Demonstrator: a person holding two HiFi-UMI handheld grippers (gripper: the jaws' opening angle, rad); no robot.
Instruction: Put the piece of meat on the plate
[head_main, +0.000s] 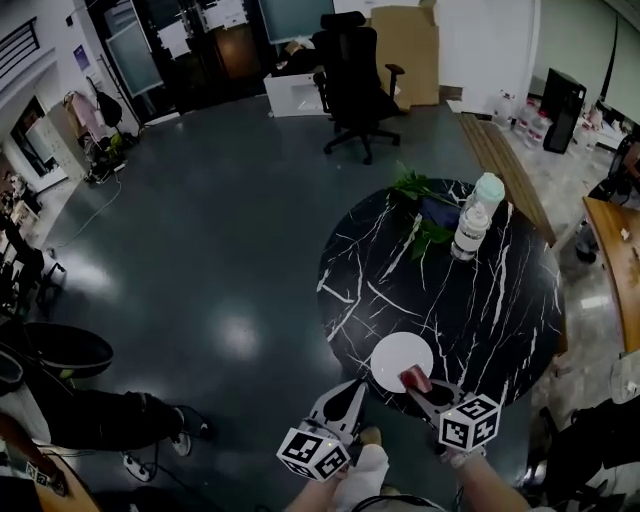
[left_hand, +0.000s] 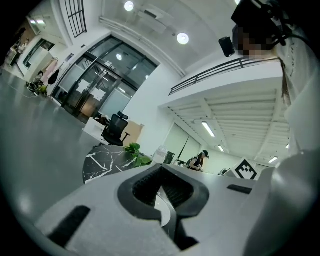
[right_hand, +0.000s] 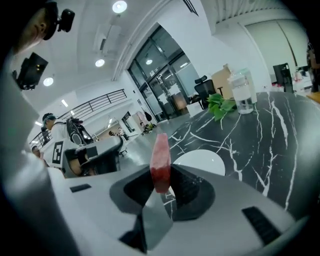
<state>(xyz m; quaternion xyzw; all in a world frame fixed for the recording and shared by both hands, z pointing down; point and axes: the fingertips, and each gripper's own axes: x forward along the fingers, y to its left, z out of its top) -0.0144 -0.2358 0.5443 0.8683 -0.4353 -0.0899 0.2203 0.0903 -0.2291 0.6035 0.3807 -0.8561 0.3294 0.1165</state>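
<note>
Black marble table (head_main: 500, 300) with white veins, round, and I'm standing at its near edge with a tool in each hand. My right gripper (head_main: 418, 388) is clamped on the piece of meat (head_main: 414, 380), a reddish-pink slab that stands on edge between the pads, with most of it sticking out past the jaw tips. From the head view the meat sits right at the near-right rim of the white plate (head_main: 398, 360); from the right gripper view the plate (right_hand: 200, 161) lies just beyond the meat (right_hand: 160, 162). Can't tell if the meat touches the plate or hangs just over it

My left gripper (head_main: 352, 390) is just left of the plate, at the table's edge, jaws together with nothing in them; same story in its own view (left_hand: 161, 192)

Far side of the table has a clear bottle (head_main: 472, 222) with a pale cap, next to some green leaves (head_main: 418, 188). Black office chair (head_main: 355, 80) well behind, out on the floor
</note>
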